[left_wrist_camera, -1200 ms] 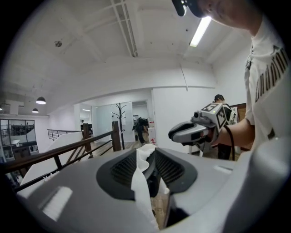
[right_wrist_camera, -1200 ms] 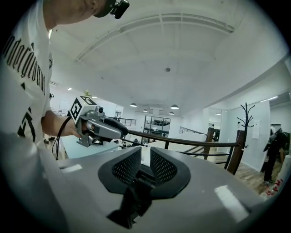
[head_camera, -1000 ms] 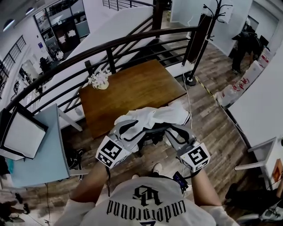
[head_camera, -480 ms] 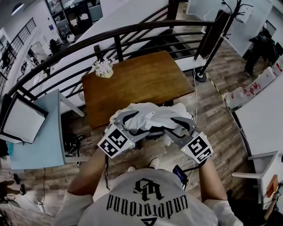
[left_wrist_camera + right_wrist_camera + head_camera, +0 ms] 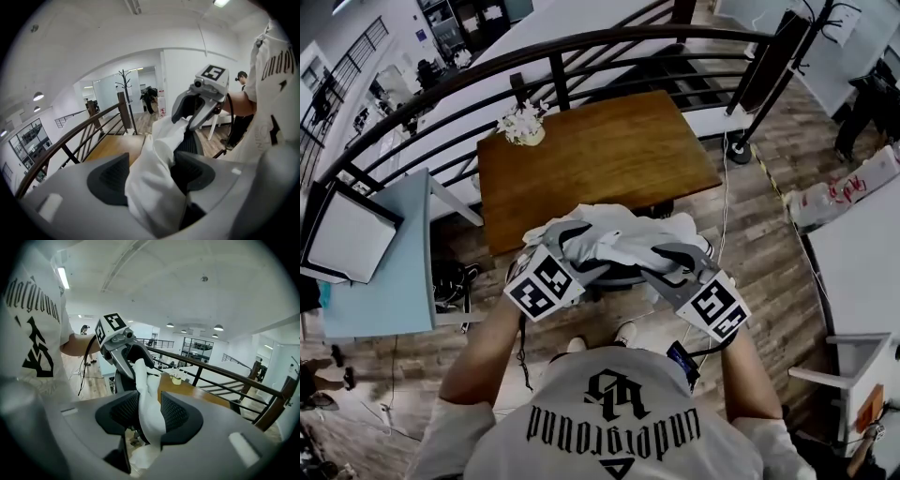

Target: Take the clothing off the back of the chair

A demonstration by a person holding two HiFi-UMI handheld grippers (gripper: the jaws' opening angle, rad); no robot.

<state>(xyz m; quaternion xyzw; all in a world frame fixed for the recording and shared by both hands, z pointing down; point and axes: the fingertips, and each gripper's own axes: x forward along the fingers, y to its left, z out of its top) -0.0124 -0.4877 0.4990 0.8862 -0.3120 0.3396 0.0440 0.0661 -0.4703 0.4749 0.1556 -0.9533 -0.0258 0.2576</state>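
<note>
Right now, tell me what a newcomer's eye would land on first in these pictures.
A crumpled white garment sits at the centre of the head view, strung between the left gripper and the right gripper, whose jaws are closing with the cloth between them. Just beyond it stands a brown wooden table with a small pot of white flowers at its far left corner, backed by a dark curved railing.
</note>
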